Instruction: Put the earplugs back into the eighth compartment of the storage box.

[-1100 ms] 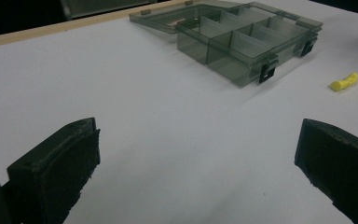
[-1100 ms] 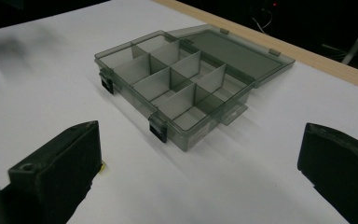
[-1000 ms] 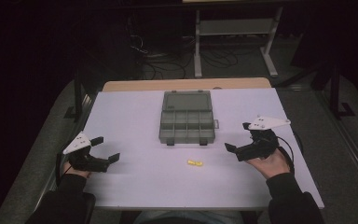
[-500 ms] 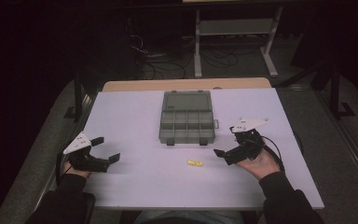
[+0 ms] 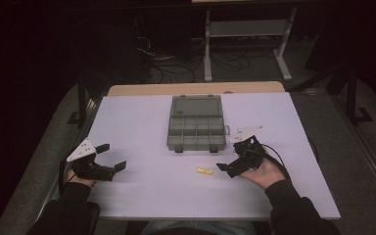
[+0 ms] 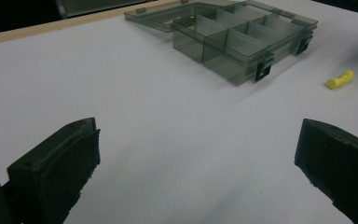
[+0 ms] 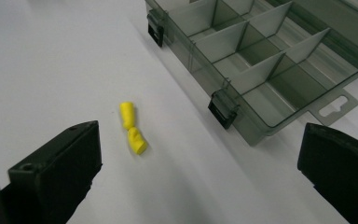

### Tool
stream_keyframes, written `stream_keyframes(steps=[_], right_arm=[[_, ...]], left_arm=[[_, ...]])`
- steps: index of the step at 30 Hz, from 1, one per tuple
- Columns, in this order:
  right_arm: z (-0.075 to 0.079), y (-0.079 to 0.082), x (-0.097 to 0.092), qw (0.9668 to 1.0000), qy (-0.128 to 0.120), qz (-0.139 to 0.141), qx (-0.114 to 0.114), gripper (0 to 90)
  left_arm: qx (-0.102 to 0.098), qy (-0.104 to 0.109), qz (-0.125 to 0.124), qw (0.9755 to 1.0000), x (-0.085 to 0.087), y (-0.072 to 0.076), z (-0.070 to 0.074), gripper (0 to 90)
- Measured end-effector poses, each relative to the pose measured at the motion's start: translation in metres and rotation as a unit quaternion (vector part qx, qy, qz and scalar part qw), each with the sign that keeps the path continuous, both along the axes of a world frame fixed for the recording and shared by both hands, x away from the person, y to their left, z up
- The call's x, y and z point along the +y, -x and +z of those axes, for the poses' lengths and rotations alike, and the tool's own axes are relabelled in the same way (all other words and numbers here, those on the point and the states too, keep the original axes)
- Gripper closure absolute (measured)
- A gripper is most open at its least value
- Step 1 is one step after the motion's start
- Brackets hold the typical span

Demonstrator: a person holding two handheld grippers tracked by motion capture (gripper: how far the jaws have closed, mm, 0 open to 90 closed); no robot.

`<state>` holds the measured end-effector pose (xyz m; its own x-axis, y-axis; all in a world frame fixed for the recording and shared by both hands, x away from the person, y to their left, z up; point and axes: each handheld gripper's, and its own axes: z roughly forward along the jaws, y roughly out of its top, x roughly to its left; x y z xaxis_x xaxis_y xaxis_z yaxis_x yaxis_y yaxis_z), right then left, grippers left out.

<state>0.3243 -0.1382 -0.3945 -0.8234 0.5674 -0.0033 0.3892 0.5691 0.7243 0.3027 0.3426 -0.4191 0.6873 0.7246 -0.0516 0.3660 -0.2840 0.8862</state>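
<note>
Yellow connector, a small crimp-style piece, lies on the white table just near of the open compartment box, close to its front latches and apart from them. My right gripper sits just to the right of it, jaws spread wide and holding nothing, pointed leftward at the piece. In the right gripper view the yellow connector lies ahead of the jaws, closer to the left jaw than the right, with the compartment box off to the far right. Its long axis runs roughly along my line of sight, so I judge the jaws would close across its narrow width once I shift slightly left to centre it. My left gripper rests well away at the table's near left, jaws also wide apart and empty. The right hand is clearly the nearer one for this pick.
</note>
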Motion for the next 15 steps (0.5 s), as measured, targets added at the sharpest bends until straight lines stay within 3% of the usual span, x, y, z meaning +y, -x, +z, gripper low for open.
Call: stream_keyframes(steps=[15], right_arm=[[-0.015, -0.003, 0.021, 0.9982, 0.039, 0.036, 0.028, 0.0]], left_arm=[[0.002, 0.001, -0.003, 1.0, 0.0, 0.0, 0.0, 0.0]])
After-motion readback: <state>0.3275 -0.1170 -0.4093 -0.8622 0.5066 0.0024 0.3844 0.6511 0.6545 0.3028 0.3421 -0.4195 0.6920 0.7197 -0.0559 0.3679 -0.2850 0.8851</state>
